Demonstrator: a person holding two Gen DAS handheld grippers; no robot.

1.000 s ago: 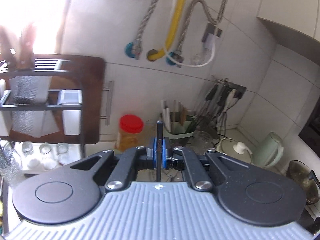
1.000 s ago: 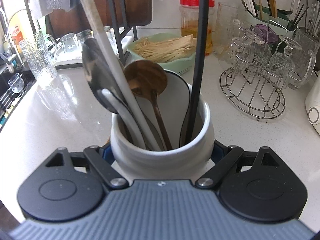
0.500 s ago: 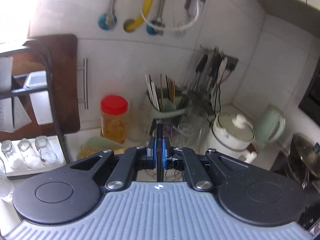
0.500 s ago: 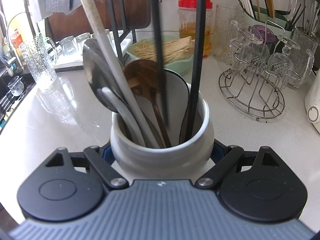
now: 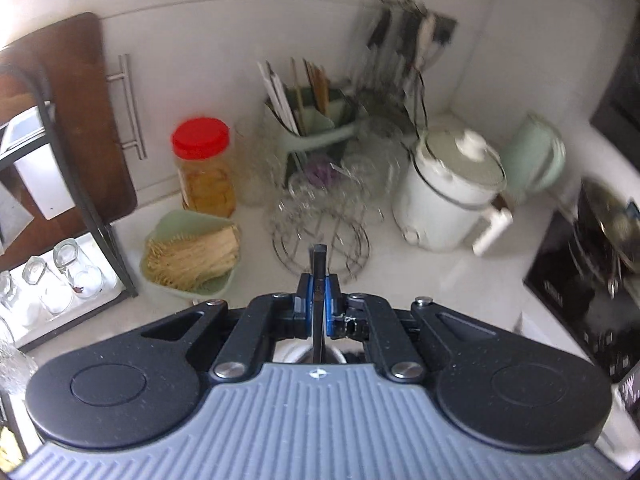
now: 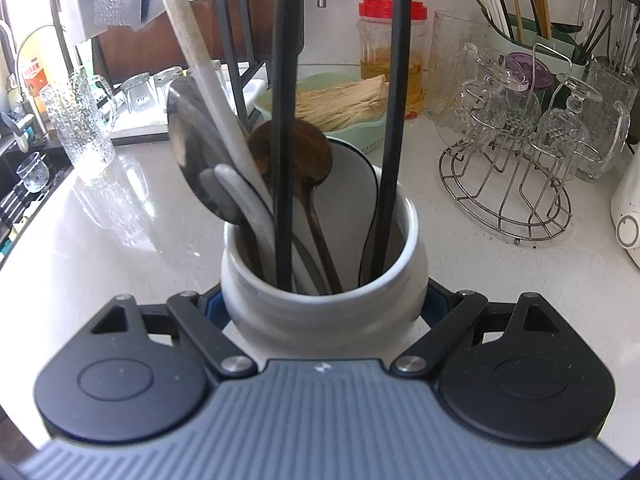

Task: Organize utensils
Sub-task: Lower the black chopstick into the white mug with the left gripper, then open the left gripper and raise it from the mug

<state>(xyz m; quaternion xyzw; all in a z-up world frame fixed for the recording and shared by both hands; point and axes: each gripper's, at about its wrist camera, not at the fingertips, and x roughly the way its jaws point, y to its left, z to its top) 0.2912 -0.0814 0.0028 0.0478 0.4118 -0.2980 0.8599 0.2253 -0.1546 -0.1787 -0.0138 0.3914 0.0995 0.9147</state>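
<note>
**Black handle going down into the crock**

The left gripper (image 5: 318, 312) is clenched on a thin black utensil (image 5: 319, 280), long axis upright, passing straight down between its pads. Below, that shaft (image 6: 284, 140) already stands inside the white crock (image 6: 320, 304), left of centre. The right gripper (image 6: 322, 300) grips the crock's sides, steadying it on the near counter (image 6: 120, 240). My read: letting go is next

Red-lidded jar (image 5: 203, 168) beside green basket (image 5: 190, 252) (pale strips inside), white cooker (image 5: 452, 196), wire glass rack (image 6: 506, 196).
</note>
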